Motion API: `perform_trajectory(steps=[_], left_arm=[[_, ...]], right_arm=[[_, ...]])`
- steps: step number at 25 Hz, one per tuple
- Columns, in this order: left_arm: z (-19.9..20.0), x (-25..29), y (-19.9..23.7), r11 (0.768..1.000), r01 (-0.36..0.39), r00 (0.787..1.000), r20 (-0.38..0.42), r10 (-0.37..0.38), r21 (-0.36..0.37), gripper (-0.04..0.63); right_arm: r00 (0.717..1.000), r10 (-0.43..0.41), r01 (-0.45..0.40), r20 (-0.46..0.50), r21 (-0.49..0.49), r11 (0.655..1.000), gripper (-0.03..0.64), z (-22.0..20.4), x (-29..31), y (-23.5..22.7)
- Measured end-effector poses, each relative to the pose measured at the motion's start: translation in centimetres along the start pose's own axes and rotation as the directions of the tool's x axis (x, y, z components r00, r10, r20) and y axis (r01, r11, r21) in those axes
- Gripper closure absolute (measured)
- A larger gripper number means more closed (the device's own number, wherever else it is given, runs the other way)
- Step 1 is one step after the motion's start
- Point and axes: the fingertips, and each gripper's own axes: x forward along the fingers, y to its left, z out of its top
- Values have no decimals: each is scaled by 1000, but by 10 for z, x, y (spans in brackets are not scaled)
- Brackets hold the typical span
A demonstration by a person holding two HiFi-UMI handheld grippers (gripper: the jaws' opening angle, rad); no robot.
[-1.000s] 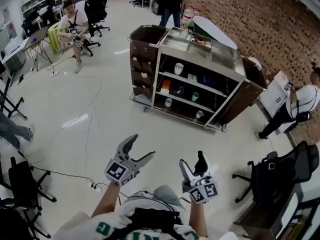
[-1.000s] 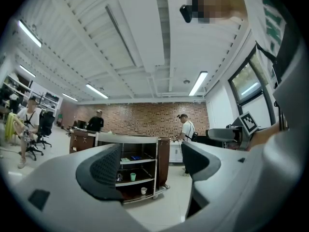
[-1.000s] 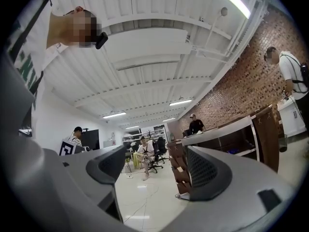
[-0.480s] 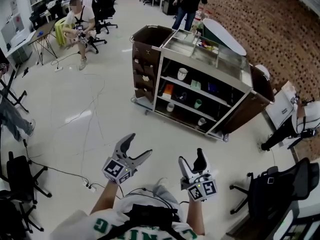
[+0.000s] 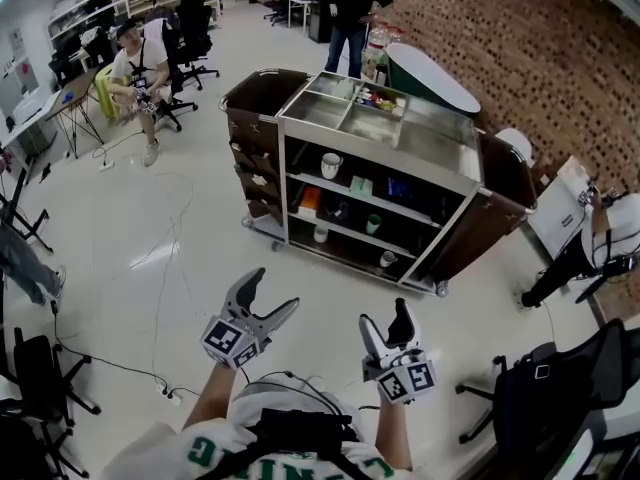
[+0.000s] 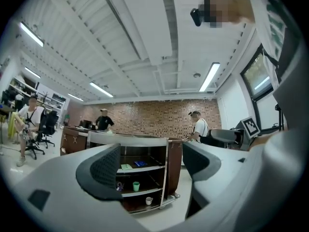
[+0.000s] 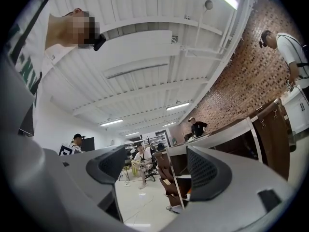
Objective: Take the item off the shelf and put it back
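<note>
You are holding the left gripper (image 5: 272,293) low in front of your body, its fingers (image 6: 104,170) standing spread wide with nothing between them. You are carrying the right gripper (image 5: 385,320) just beside it at the same height, and its fingers (image 7: 205,170) are also gaping apart and gripping nothing. Both are pointing toward the service cart (image 5: 380,156), which is standing on the pale floor (image 5: 170,218) well apart from you, in front of a brick wall (image 5: 520,38). The things to be taken are all sitting on the cart's open shelves: a white mug (image 5: 330,165) is resting on the upper shelf with a blue item (image 5: 398,188) further along it, a green cup (image 5: 373,224) is standing on the middle shelf near an orange item (image 5: 308,200), and a small white cup (image 5: 387,259) is sitting on the bottom shelf near the right post. In the left gripper view the green cup and small white cup are showing through the gap between the fingers, far beyond them. A seated person (image 5: 135,63) is working at the far left, a person in black (image 5: 355,8) is standing behind the cart, and another person (image 5: 600,228) is bending at the right. Cables (image 5: 110,353) are trailing across the floor to your left.
</note>
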Motion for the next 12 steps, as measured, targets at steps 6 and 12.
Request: perform_trajectory(steps=[6, 12], left_arm=[[0, 35, -8, 1000, 8, 1000, -21, -8, 11, 216], [-16, 66, 7, 998, 11, 999, -53, -8, 59, 221]], right_arm=[[1000, 3, -3, 5, 36, 999, 206, 0, 11, -35], [1000, -21, 22, -21, 27, 999, 206, -6, 24, -55]])
